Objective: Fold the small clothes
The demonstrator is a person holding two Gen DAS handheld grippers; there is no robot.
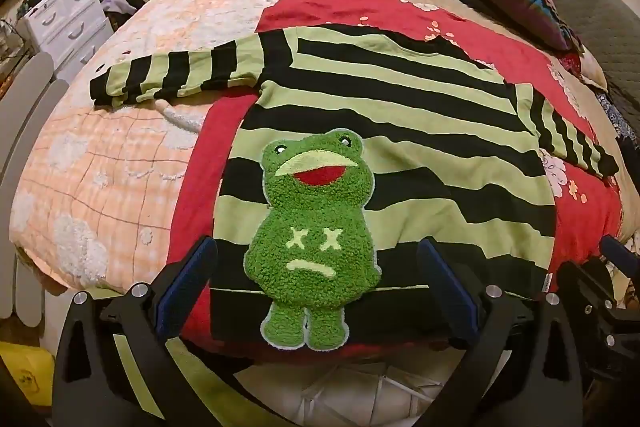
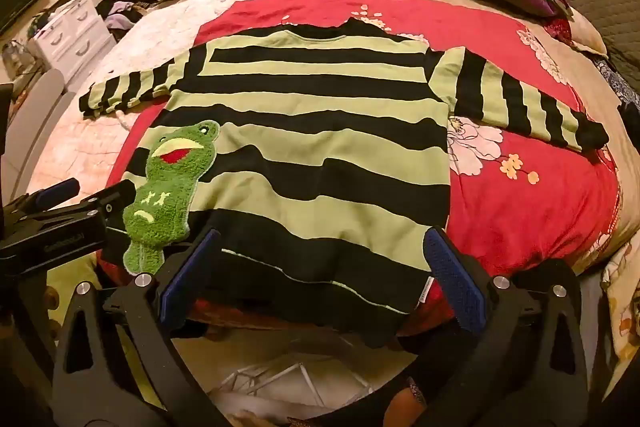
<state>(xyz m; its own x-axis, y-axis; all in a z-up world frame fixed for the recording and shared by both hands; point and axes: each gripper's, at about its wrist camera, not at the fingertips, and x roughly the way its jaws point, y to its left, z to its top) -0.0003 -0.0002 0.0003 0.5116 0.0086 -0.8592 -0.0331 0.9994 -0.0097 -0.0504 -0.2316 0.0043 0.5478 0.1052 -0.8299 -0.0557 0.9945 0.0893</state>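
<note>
Lying flat with both sleeves spread on the red floral bedspread, the green-and-black striped sweater with fuzzy green frog patch sits ahead of left gripper and right gripper, jaws apart, gripping nothing.

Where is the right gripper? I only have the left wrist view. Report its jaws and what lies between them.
Observer: The right gripper is wide open. The sweater's black hem band lies between its fingers, ungripped.
Operator: Give me the outer finger's position.
Observer: That finger sits just past the hem's right corner, over the red blanket.
Operator: Now the right-hand sleeve.
Observer: The right-hand sleeve lies spread out, unfolded, with its cuff on the blanket.
</note>
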